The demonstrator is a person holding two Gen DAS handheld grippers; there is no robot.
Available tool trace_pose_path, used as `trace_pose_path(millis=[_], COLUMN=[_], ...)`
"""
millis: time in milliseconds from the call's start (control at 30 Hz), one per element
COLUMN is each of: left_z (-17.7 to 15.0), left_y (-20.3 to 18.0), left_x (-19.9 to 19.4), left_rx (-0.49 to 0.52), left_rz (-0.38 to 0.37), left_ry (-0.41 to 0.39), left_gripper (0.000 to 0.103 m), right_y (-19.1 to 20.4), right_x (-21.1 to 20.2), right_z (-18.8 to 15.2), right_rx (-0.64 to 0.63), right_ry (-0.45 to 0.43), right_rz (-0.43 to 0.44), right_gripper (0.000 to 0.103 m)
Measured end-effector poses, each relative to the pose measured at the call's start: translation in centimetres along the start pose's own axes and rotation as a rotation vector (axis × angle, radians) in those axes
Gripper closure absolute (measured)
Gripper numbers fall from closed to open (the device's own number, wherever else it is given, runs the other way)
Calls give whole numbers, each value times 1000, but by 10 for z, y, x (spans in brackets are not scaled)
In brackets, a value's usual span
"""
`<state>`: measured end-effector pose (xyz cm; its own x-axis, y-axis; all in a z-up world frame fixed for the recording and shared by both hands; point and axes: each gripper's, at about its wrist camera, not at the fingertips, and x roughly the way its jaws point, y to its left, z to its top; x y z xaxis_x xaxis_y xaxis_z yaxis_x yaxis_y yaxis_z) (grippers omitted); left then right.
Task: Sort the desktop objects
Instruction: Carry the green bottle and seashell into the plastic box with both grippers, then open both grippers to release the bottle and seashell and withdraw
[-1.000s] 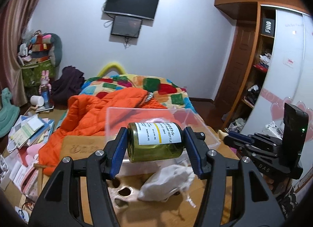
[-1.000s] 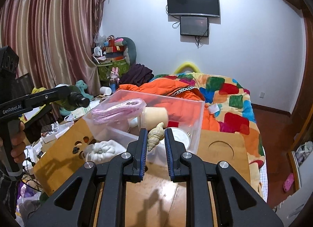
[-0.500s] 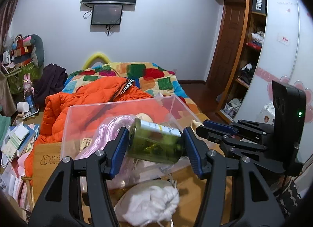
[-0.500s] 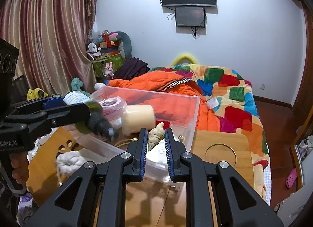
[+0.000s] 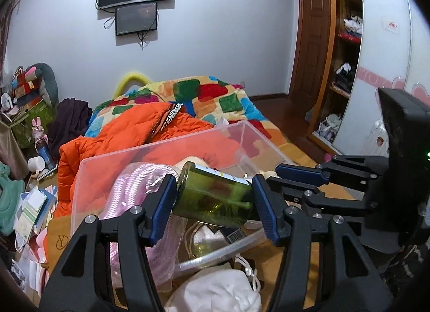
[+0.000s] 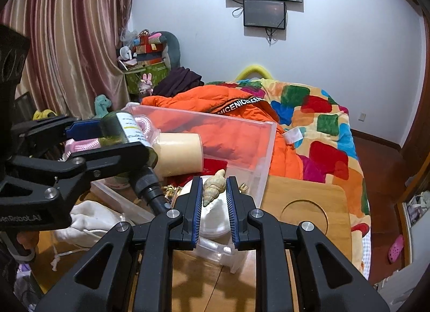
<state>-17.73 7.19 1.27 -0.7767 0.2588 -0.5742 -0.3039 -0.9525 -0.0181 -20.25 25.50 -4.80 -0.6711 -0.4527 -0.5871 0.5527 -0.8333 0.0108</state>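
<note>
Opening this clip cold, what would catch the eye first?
The green bottle clamped sideways in the left gripper, held over the clear plastic bin on the wooden table. Next, the spiral seashell pinched in the right gripper at the bin's near side, with an orange jacket on the bed behind.

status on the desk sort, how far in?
Done: pink rope and cream cup lie in the clear bin. In hand: left hand-held gripper holds the green bottle, right the shell, both over it. Left: white pouch outside.
</note>
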Motion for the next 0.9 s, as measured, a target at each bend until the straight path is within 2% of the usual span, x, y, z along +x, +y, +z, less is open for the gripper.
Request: trace_pose_path(millis=[167,233,367,533,600,667,733,900], left_z=[1,-1,-1,-3,-3,-3,-3,1], left_y=[-4,-3,3,4,6,9,12,21], left_x=[17,21,19,16,13,9,3,-21], left_rx=[18,23,-14,-24,-36,-54,-75,-117], left_rz=[2,19,-10,-10,-15,-24,-29,-13], left_ry=[57,64,68,65,61,51,42,-10], left_gripper=[45,45,45,45,42,39,36,29], right_y=[2,3,4,10,10,9,7,5], right_x=[5,7,8,4,1,-4,-9,-28], right_z=[1,2,1,1,1,1,1,3], right_rx=[-29,-41,-57,-81,-79,-70,-64,-31], right_ry=[10,14,18,7,0,-12,-27,-53], right_rz=[-13,-27,-32,-52,-61,-72,-83,-84], right_gripper=[87,87,87,87,85,72,65,63])
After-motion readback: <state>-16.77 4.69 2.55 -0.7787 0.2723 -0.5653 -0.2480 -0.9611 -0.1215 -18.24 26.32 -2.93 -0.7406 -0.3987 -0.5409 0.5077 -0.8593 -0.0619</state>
